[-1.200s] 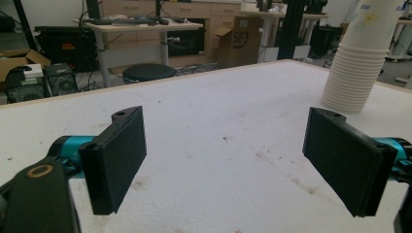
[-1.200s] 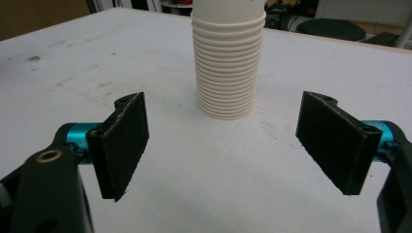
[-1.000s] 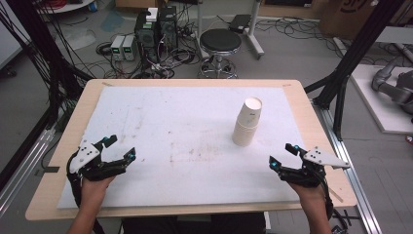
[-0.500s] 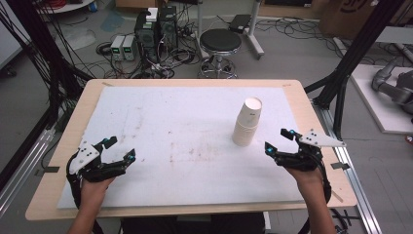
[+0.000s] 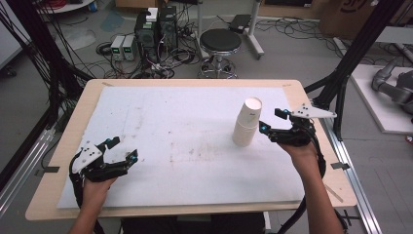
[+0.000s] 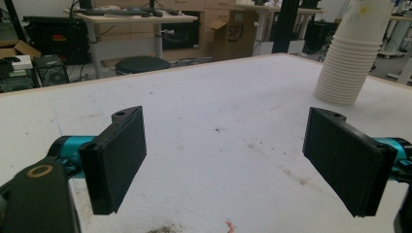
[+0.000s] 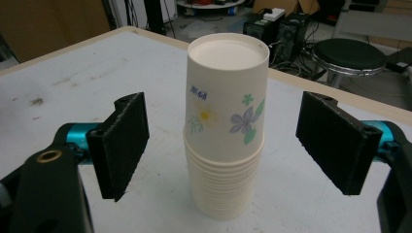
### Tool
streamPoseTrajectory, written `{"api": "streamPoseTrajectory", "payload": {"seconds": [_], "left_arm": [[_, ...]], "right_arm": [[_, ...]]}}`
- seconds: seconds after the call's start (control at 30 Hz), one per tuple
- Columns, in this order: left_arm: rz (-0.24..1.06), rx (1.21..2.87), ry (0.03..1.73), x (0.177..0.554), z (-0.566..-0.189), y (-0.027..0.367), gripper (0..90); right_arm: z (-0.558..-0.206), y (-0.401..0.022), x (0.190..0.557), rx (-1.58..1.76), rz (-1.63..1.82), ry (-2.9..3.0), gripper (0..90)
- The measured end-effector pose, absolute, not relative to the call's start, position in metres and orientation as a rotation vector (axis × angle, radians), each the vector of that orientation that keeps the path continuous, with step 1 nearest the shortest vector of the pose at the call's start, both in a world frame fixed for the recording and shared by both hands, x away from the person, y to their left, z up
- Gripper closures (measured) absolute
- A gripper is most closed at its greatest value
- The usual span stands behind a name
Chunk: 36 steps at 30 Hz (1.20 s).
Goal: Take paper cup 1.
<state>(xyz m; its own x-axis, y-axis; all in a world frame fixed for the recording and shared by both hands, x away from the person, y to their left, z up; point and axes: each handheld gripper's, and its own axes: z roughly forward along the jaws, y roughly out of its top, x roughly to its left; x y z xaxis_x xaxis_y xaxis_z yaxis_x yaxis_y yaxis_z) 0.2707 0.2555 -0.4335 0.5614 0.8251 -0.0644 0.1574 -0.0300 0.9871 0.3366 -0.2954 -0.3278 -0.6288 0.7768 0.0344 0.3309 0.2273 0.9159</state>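
Observation:
A stack of upside-down paper cups (image 5: 247, 122) stands on the right half of the white mat (image 5: 185, 122); the top cup carries a flower print (image 7: 226, 104). My right gripper (image 5: 271, 121) hovers just right of the stack, open, its jaws level with the upper cups. In the right gripper view the stack rises in the wide gap between the two black pads (image 7: 124, 141), touching neither. My left gripper (image 5: 122, 150) rests near the table's front left, open and empty. From the left gripper view the cup stack (image 6: 352, 58) stands far off at the upper right.
The wooden table edge (image 5: 195, 209) frames the mat. Beyond the far edge are a black stool (image 5: 220, 44), computer boxes (image 5: 153, 29) and loose cables on the floor. Black frame posts (image 5: 350, 63) stand at the right. The mat's middle has faint stains.
My right gripper has risen and moved forward and left from the front right edge up to the cup stack. The left gripper has stayed where it was.

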Motion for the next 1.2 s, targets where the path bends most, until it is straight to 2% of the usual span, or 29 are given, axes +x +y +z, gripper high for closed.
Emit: {"api": "streamPoseTrajectory", "payload": {"seconds": [0.53, 0.9, 0.97, 1.2], "left_arm": [[0.648, 1.542, 0.866, 0.273, -0.435, 0.253, 15.8], [0.646, 1.541, 0.871, 0.273, -0.436, 0.254, 15.8], [0.646, 1.54, 0.87, 0.273, -0.436, 0.254, 15.8], [0.642, 1.541, 0.868, 0.273, -0.436, 0.253, 15.8]], "right_arm": [[-0.323, -0.272, 0.384, 1.039, 1.317, 2.179, 19.9], [-0.33, -0.259, 0.4, 1.034, 1.285, 2.219, 20.5], [-0.33, -0.259, 0.401, 1.018, 1.302, 2.229, 25.7], [-0.33, -0.259, 0.403, 1.006, 1.305, 2.233, 32.1]]}}
